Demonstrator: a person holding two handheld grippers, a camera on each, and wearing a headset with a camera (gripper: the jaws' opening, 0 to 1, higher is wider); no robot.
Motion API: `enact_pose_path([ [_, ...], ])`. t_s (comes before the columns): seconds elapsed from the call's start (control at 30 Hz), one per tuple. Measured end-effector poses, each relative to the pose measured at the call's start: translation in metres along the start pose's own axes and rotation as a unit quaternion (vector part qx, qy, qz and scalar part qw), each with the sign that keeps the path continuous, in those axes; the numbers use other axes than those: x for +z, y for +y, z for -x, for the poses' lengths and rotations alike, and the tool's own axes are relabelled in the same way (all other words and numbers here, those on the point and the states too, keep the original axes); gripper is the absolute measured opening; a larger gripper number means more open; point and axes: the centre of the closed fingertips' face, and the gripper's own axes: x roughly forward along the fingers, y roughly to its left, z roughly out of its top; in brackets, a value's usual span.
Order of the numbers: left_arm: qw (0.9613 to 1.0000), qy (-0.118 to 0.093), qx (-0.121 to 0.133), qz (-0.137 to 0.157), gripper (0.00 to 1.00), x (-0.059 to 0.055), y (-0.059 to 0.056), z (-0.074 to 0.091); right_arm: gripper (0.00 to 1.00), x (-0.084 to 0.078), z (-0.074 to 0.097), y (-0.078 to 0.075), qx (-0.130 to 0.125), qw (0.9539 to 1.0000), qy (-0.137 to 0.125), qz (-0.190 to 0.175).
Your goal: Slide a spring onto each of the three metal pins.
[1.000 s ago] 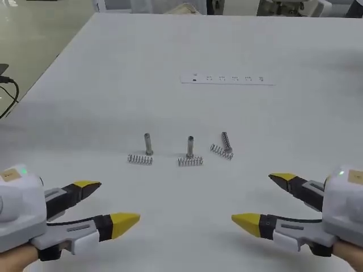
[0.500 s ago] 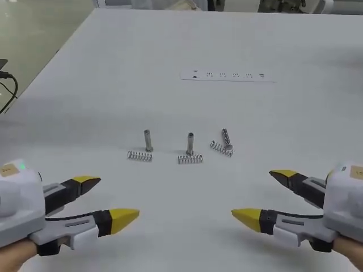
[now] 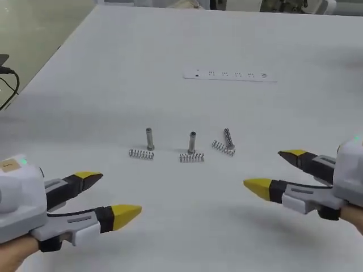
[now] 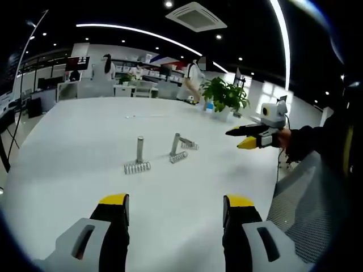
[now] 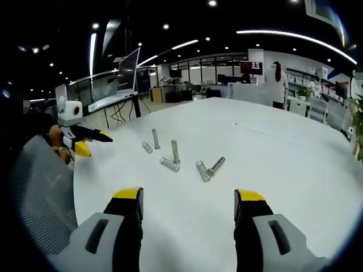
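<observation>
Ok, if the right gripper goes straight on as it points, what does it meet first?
Likely the spring beside the leaning pin, just off the right gripper's centre line. Depth is unclear: it may touch bare table short of it.

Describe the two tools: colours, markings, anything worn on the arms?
The left tool and right tool match: white bodies, grey-and-black tapered jaws with yellow tips, and a green light on top. The left one carries a tan label. A dark sleeve covers the arm behind the right tool.
</observation>
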Motion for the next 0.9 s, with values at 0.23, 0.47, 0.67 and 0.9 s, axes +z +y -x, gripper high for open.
enact_pose_path([
  [0.23, 1.0000, -0.002, 0.000, 0.000, 0.63, 0.001, 0.000, 0.000, 0.50, 0.025, -0.013, -0.018, -0.014, 0.9998, 0.013, 0.010],
  [0.47, 1.0000, -0.007, 0.005, 0.001, 0.62, 0.003, 0.003, 0.002, 0.43, 0.034, -0.036, -0.026, -0.024, 0.9987, 0.040, 0.019],
  [0.67, 1.0000, -0.007, 0.006, 0.000, 0.62, 0.004, 0.003, 0.003, 0.37, 0.040, -0.055, -0.034, -0.035, 0.9976, 0.057, 0.020],
  [0.9, 1.0000, -0.002, 0.002, -0.003, 0.61, 0.002, 0.001, 0.002, 0.31, 0.042, -0.077, -0.046, -0.052, 0.9955, 0.079, 0.011],
])
